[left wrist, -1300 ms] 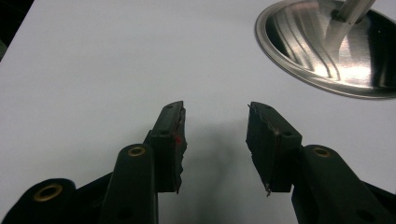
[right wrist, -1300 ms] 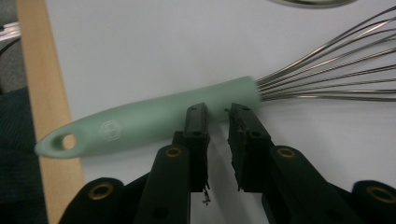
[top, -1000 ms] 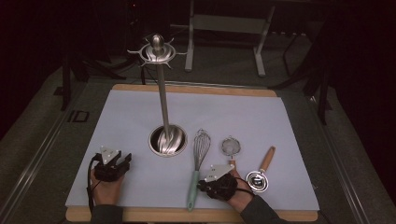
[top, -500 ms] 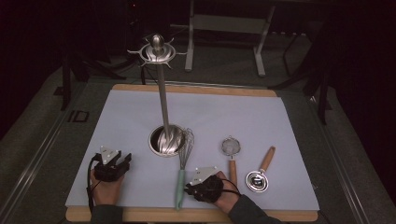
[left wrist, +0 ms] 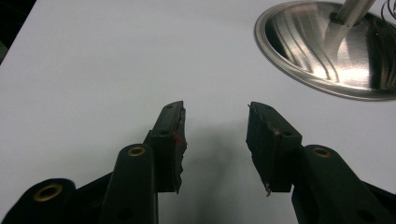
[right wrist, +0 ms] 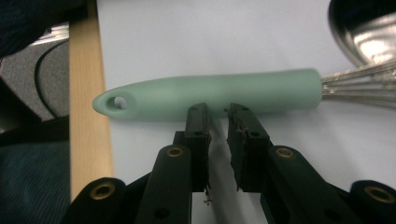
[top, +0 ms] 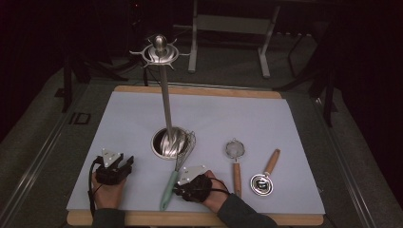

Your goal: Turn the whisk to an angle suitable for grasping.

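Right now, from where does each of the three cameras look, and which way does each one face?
High view: above the person's side, facing forward and down on the table; both hands show, left tool, right tool.
Left gripper view: on the left tool, facing the white sheet and stand base; its open jaws show.
Right gripper view: on the right tool, facing the whisk; its nearly closed jaws show.
Shared: all three show the stand base.

"ID" printed on the floor mat [top: 78,118]
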`<state>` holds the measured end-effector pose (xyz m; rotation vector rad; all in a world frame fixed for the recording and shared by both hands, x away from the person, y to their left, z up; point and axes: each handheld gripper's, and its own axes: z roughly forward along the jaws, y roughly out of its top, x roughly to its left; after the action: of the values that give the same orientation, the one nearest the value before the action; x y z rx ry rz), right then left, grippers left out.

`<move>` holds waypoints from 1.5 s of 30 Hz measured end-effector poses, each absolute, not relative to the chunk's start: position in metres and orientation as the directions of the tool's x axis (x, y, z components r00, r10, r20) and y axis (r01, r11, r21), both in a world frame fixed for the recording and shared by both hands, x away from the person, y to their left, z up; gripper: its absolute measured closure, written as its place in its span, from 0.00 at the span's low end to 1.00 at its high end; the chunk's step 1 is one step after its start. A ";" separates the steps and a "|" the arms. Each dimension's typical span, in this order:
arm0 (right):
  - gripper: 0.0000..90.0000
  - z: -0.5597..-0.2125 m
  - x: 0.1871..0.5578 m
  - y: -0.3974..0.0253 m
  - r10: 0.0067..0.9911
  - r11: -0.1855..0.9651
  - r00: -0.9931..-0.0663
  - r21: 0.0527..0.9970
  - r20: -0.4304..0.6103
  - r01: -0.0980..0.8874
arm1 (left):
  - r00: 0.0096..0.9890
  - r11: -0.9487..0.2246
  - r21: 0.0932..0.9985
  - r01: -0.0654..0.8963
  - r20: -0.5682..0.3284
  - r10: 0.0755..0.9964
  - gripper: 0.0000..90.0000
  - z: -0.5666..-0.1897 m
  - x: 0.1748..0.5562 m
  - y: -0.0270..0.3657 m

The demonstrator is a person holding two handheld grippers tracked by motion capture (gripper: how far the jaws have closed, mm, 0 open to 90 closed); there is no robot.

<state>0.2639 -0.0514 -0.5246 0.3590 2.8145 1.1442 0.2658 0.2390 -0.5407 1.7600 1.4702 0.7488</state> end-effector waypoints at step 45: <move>0.80 -0.508 0.343 -0.028 0.478 0.698 -0.870 0.653 -0.117 0.295 | 0.184 -0.094 0.817 0.568 -0.015 0.983 0.63 -0.541 0.266 0.239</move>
<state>0.3426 -0.0276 -0.5076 0.6132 2.6300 0.9412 0.2656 0.2392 -0.5406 1.7567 1.4692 0.7456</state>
